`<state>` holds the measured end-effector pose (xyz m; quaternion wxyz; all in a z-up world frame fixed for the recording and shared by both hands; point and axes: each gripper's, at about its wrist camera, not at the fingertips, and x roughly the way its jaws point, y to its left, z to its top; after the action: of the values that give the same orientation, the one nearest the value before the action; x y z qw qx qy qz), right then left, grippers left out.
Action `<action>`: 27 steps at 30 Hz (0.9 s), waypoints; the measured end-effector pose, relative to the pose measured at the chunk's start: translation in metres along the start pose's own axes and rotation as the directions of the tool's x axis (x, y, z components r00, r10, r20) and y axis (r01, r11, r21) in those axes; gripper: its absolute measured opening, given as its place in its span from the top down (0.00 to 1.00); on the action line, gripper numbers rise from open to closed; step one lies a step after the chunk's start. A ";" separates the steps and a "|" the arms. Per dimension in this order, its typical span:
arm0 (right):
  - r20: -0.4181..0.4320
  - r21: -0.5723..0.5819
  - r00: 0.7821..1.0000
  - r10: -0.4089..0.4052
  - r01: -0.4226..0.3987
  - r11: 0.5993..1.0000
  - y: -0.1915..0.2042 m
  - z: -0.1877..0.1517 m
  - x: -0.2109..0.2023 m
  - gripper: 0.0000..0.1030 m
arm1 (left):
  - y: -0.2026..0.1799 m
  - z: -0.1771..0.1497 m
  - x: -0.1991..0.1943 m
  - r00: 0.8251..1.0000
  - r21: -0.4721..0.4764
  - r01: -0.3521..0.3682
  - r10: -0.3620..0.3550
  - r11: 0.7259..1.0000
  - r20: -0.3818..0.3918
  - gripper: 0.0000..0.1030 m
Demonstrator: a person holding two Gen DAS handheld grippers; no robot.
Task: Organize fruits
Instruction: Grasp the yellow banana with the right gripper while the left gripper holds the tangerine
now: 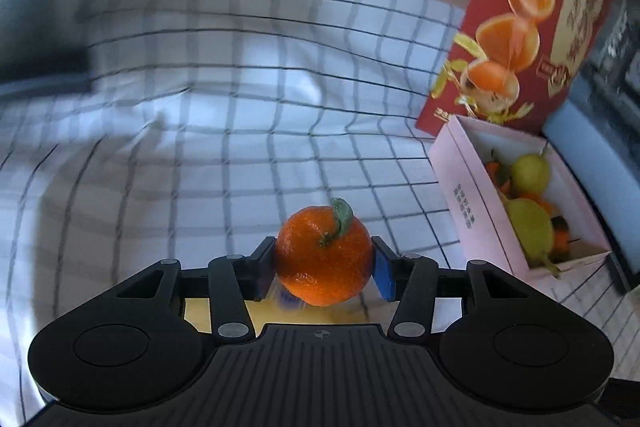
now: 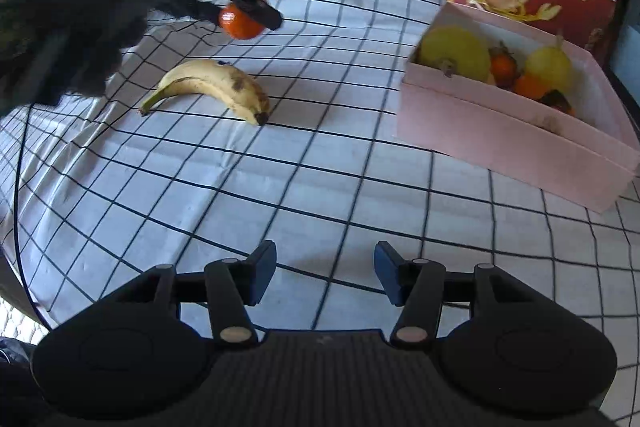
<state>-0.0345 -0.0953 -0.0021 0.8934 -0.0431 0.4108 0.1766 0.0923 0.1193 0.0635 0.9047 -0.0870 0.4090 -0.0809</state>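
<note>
Carrying: left gripper (image 1: 323, 263) was clenched on a tangerine (image 1: 323, 259), pads pressing its two sides, stem and leaf up; fruit held clear of the checked cloth (image 1: 200, 147), low centre of the left wrist view.
Same grasp, other view: tangerine (image 2: 240, 21) showed in the upper left of the right wrist frame, pinched at the tip of the left gripper (image 2: 256, 13), above the cloth (image 2: 320, 167) and beyond the banana.
Right gripper (image 2: 325, 275): jaws stood released, nothing between them, hovering over bare cloth at bottom centre; judged waiting for its turn.
Banana (image 2: 212, 89): lay flat on the cloth, left of centre, well apart from the box; not yet sorted.
Pink box (image 2: 500, 135): open-topped, right side of frame; in the left wrist view, pink box (image 1: 464, 195) at right edge. Held pears (image 1: 530, 227) and small orange fruit, so judged the collecting place.
Red carton (image 1: 520, 27): stood upright just behind the box, printed with oranges; seemingly backdrop only.
Next move, judged: tangerine needs travel rightward over the box wall before release; a drop from height could bruise or bounce it off the pears.
</note>
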 end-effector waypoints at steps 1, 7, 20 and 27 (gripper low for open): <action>0.001 -0.009 1.000 0.009 -0.009 1.000 0.001 0.001 0.001 0.47 | 0.005 -0.009 -0.010 1.000 -0.034 -0.008 0.008 0.999 0.001 0.47; 0.020 -0.115 0.998 0.054 -0.052 0.992 0.017 0.020 0.007 0.47 | 0.032 -0.056 -0.048 0.995 -0.192 -0.095 0.093 0.977 -0.022 0.47; 0.064 -0.379 0.984 0.166 -0.130 0.916 0.079 0.119 0.068 0.47 | 0.080 -0.116 -0.080 0.976 -0.389 -0.218 0.195 0.895 -0.097 0.47; -0.037 -0.363 0.974 0.225 -0.223 0.905 0.098 0.156 0.125 0.47 | 0.078 -0.120 -0.082 0.979 -0.385 -0.205 0.187 0.900 -0.083 0.47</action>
<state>0.1185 0.0658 0.0139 0.8447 -0.1605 0.3706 0.3513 -0.0459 0.2019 0.0276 0.8633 -0.2226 0.4435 0.0921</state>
